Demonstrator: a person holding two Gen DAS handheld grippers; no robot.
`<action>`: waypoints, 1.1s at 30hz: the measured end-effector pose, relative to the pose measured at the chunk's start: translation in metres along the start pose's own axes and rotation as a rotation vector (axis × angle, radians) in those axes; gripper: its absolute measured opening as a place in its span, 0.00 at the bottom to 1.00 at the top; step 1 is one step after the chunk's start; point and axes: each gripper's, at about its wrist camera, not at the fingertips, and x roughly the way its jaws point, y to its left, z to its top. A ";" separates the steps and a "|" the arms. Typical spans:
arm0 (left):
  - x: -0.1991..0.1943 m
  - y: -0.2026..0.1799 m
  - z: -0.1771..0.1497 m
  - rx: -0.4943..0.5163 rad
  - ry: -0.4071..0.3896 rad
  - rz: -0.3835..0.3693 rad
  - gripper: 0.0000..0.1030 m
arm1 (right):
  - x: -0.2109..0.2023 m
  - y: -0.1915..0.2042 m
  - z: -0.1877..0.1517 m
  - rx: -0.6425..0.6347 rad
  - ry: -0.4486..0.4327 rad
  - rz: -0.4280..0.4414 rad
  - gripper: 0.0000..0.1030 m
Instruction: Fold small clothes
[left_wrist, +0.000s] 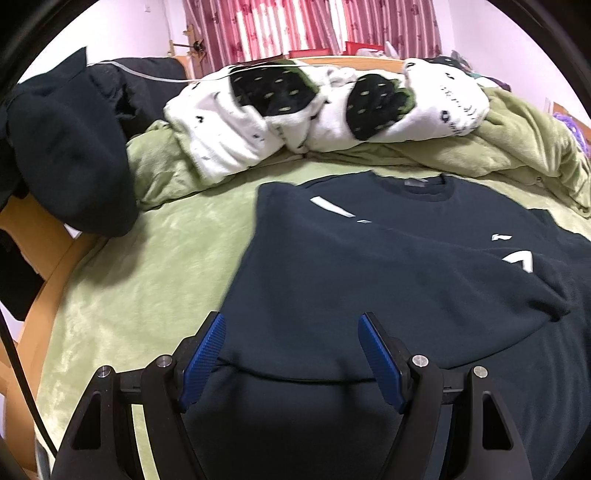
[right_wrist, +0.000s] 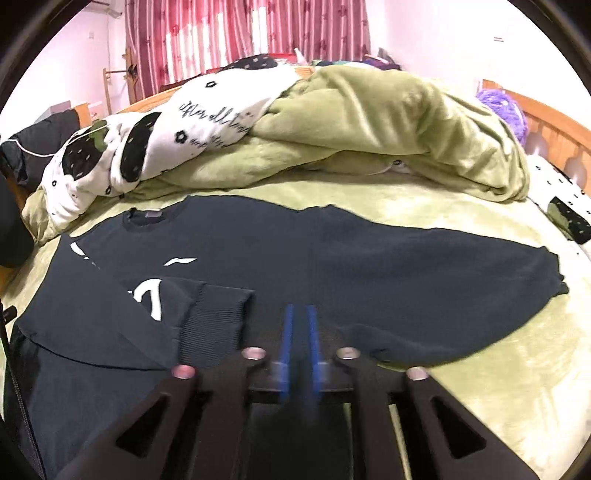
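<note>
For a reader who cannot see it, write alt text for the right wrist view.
A dark sweater lies flat on a green bed, one cuff folded across its chest. The right gripper sits over its lower edge, blue fingers nearly together. Rumpled bedding lies behind.

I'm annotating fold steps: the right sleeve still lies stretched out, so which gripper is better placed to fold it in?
Probably right. The right gripper sits at the sweater's hem beside the outstretched sleeve. The left gripper hovers open over the side whose sleeve is already folded.

We see 1 sweatshirt (right_wrist: 332, 258) lying flat on the bed (right_wrist: 498, 350), with a bunched blanket (right_wrist: 388, 122) and quilt (right_wrist: 155, 140) behind it.
</note>
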 end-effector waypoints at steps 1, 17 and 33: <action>-0.002 -0.006 0.000 0.001 -0.008 -0.008 0.70 | -0.003 -0.009 -0.001 0.006 0.002 -0.014 0.54; 0.031 -0.063 0.013 -0.061 -0.032 -0.073 0.75 | 0.014 -0.165 -0.028 0.126 0.099 -0.117 0.68; 0.067 -0.050 0.006 -0.066 0.019 -0.008 0.75 | 0.087 -0.206 -0.016 0.234 0.108 -0.135 0.12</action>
